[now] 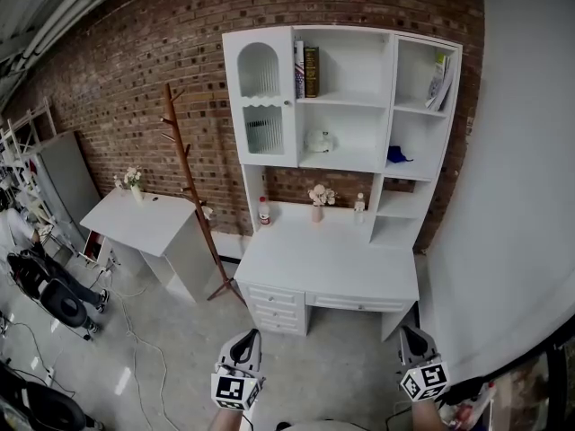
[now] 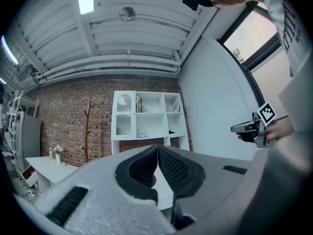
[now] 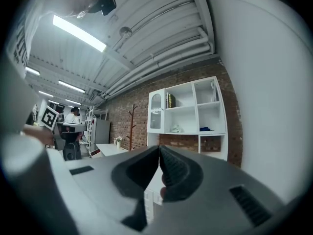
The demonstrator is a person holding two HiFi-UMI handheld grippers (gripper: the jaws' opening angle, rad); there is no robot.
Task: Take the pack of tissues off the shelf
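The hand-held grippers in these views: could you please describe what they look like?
The left hand-held gripper and the right hand-held gripper each have a grey body, black ribbed pads and a white cube bearing black square markers.

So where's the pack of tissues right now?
In the head view, the pack of tissues lies in the middle compartment of the white shelf unit, below the books and left of the blue item.

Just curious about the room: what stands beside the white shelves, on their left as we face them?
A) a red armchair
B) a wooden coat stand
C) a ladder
B: a wooden coat stand rises against the brick wall just left of the white shelves.
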